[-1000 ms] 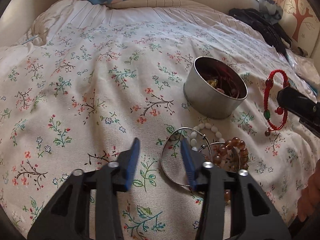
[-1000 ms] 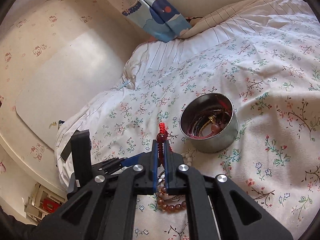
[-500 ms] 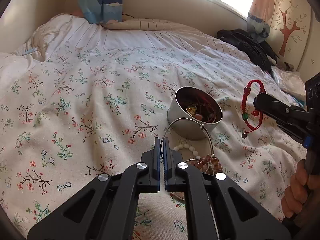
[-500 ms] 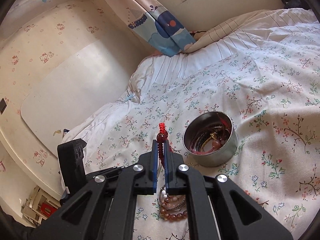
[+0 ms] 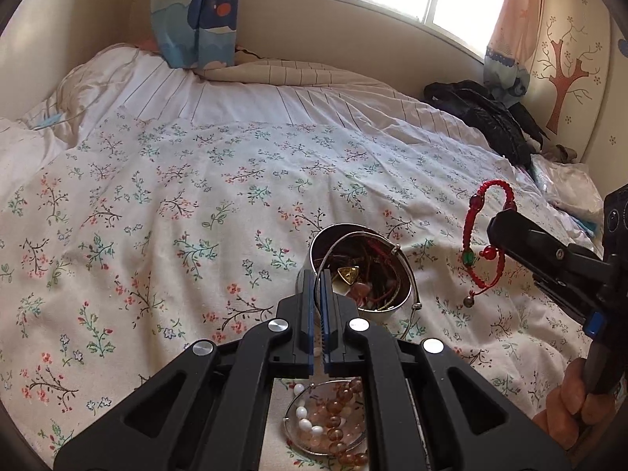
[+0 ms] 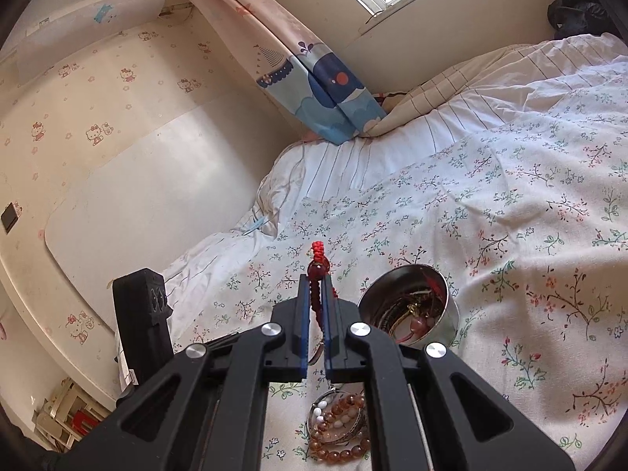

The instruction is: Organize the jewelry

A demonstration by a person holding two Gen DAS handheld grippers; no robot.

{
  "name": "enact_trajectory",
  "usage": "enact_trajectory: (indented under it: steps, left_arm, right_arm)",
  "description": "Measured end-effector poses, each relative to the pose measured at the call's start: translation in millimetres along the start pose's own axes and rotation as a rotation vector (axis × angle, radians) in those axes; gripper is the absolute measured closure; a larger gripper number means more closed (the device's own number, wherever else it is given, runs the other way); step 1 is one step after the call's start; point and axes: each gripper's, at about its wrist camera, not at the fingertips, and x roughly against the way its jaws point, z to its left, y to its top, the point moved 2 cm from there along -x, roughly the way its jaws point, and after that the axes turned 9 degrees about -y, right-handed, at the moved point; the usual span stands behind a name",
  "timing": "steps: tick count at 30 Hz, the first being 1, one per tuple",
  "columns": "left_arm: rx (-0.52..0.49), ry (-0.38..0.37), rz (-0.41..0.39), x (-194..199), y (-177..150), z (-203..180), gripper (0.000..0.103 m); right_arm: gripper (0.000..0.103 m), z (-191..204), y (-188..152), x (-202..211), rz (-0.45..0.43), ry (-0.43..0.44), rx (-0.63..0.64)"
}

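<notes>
My left gripper (image 5: 314, 274) is shut on a thin silver bangle (image 5: 395, 249), which hangs lifted over the round metal tin (image 5: 320, 243) of jewelry on the floral bedspread. Under that gripper lie a white bead bracelet (image 5: 304, 424), an amber bead bracelet (image 5: 337, 408) and another silver ring. To the right, my right gripper (image 5: 495, 227) is shut on a red cord bracelet (image 5: 466, 227) that dangles in the air beside the tin. In the right wrist view the red bracelet (image 6: 317, 269) sticks up between the shut fingers of the right gripper (image 6: 314, 280), left of the tin (image 6: 451, 314).
A person's hand (image 5: 577, 404) grips the right tool's handle. Black clothing (image 5: 482, 117) and a plastic bag (image 5: 569, 188) lie at the bed's far right. A blue curtain (image 5: 196, 11) hangs by the window. The bed's left edge meets a white panel (image 6: 137, 204).
The left gripper went from open around the silver bangle to shut on it and lifted it off the bedspread, up over the tin. The right gripper rose slightly with the red bracelet.
</notes>
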Motion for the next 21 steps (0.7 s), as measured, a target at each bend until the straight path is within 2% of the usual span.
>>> enact_trajectory:
  steps: [9,21]
  left_arm:
    - [-0.015,-0.003,0.014,-26,10,-11,0.100]
    - [-0.020,-0.004,0.031,-46,14,-15,0.100]
  right_arm:
    - [0.096,-15,13,-16,-0.006,-0.028,-0.008]
    - [0.096,-16,15,-40,0.034,-0.060,0.034]
